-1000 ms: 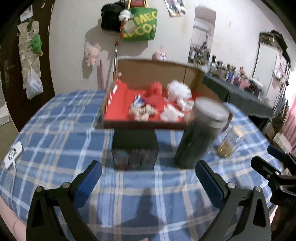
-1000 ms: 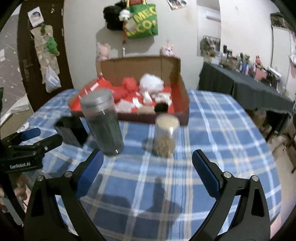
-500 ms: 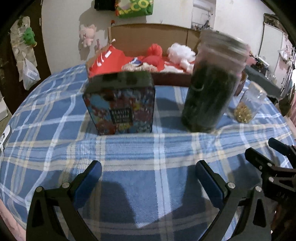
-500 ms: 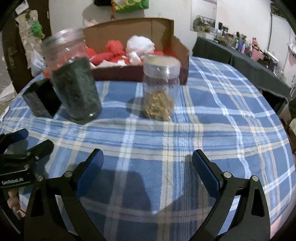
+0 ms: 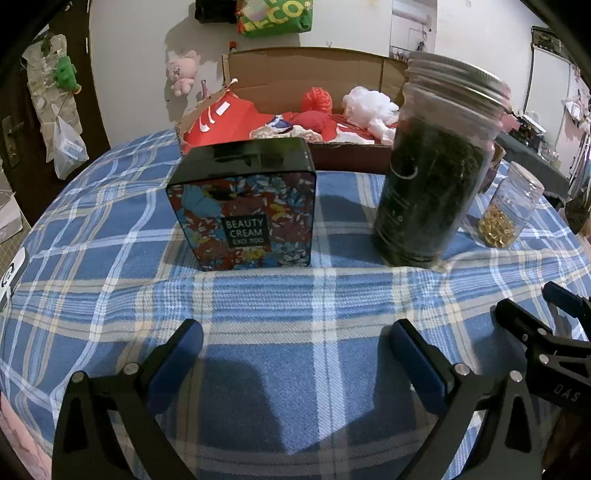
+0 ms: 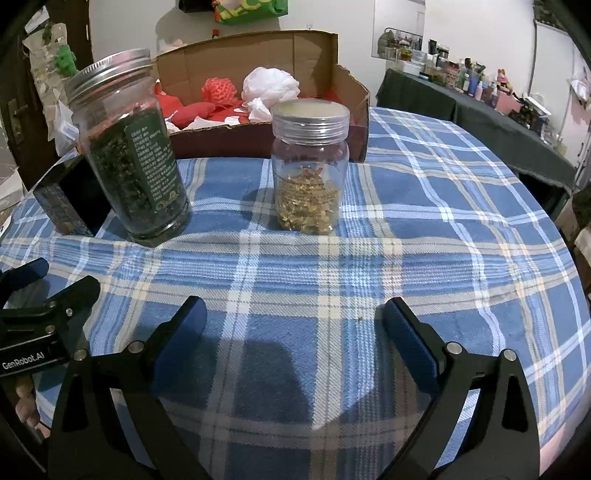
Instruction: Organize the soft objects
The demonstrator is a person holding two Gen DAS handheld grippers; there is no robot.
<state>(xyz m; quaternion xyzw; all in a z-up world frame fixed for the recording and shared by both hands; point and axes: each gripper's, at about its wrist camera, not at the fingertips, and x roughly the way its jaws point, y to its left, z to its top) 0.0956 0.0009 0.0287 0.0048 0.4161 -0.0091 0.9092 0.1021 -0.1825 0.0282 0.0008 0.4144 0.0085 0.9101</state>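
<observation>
A white wall (image 5: 351,33) closes the back of the room. A green bag with yellow lettering (image 5: 275,16) hangs on it, with a pink plush toy (image 5: 181,72) lower to the left. At the far left stands a dark brown door (image 5: 14,122) hung with clear plastic bags (image 5: 66,146). Along the right wall, a long side table draped in dark cloth (image 6: 476,110) holds many small bottles (image 6: 469,79). A blue plaid tablecloth (image 6: 424,221) fills the foreground.
</observation>
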